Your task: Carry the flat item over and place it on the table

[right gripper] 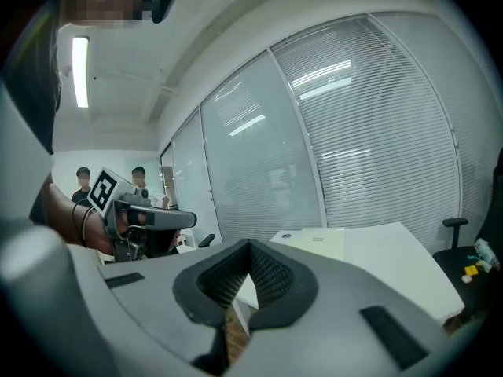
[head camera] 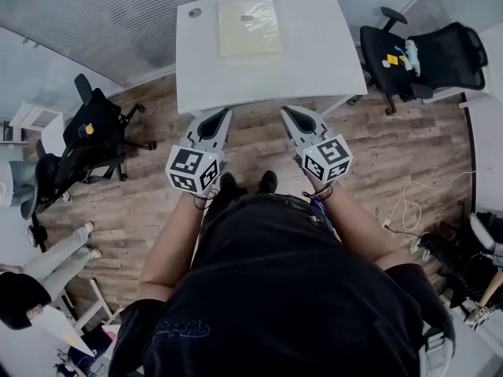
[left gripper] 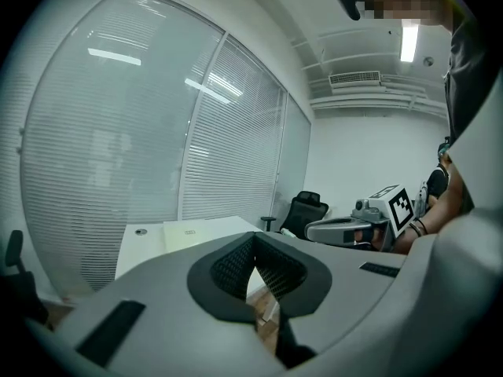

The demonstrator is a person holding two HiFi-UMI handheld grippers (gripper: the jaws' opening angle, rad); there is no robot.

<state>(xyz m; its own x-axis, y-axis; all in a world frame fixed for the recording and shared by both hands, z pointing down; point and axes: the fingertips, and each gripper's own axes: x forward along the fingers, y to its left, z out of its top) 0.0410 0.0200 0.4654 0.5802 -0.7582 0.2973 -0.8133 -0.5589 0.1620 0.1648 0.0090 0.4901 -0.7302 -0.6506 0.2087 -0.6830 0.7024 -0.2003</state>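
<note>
While the left tool (head camera: 222, 116) and right tool (head camera: 289, 113) hang mid-frame in the head view, the flat sheet (head camera: 249, 26) lies on the worktop (head camera: 314, 53), top centre. Left gripper view: left tool (left gripper: 253, 242) closed, nothing between. Right gripper view: right tool (right gripper: 250, 247) likewise closed, empty.

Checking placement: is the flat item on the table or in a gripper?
On the table: the flat item lies flat on it; left gripper and right gripper are shut, empty.
</note>
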